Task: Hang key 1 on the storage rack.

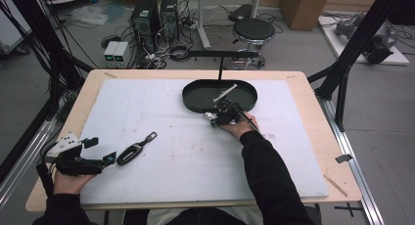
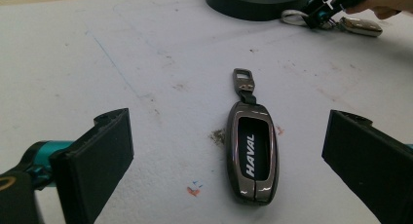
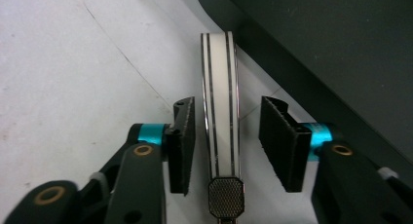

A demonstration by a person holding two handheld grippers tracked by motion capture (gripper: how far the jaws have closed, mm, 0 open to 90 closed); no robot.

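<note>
Judging from the right gripper, jaws apart and straddling the white key fob beside the black tray – not yet pinching – I rate it light, rigid, slick-edged – grip its flat sides mid-body; left gripper gapes idle.

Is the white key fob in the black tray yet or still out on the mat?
Out. The white key fob lies on the mat beside the black tray wall, between the right gripper's jaws, with gaps visible on both sides.

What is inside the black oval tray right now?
Inside the black tray lies one pale, thin stick-like item. The tray's near right edge is covered by the right tool and hand.
</note>
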